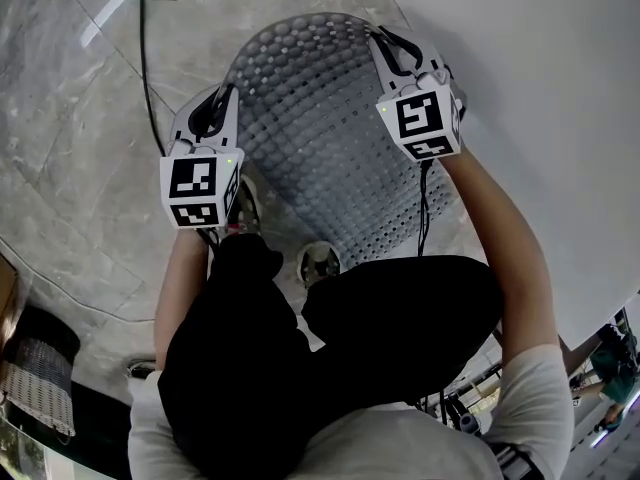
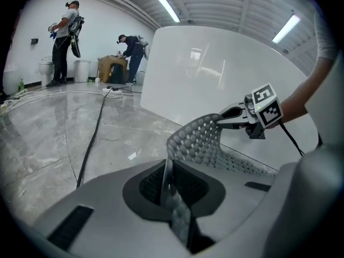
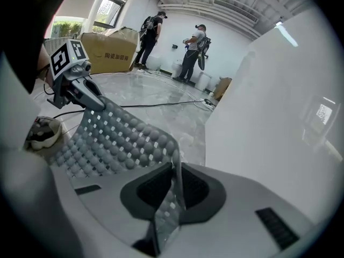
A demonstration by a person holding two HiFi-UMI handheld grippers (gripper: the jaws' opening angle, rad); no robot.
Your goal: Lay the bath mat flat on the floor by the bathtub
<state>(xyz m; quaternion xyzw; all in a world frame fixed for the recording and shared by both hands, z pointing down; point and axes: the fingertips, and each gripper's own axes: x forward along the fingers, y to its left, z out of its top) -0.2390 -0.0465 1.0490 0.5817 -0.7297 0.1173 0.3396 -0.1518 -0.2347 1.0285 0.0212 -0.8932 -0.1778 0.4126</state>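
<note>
The grey bath mat [image 1: 320,138], studded with bumps and small holes, hangs stretched between my two grippers above the marble floor. Beside it on the right stands the white bathtub [image 1: 540,68]. My left gripper [image 1: 222,103] is shut on the mat's left edge, and my right gripper [image 1: 385,46] is shut on its right edge by the tub wall. In the left gripper view the mat [image 2: 201,138] runs from the left gripper [image 2: 169,184] across to the right gripper [image 2: 228,114]. From the right gripper [image 3: 174,190] the mat [image 3: 118,138] stretches over to the left gripper [image 3: 99,104].
A black cable [image 1: 145,58] crosses the floor left of the mat. My shoes [image 1: 318,263] stand under the mat's near end. A woven basket [image 1: 40,368] sits at the lower left. A cardboard box [image 3: 110,50] and two people [image 3: 193,44] are far across the room.
</note>
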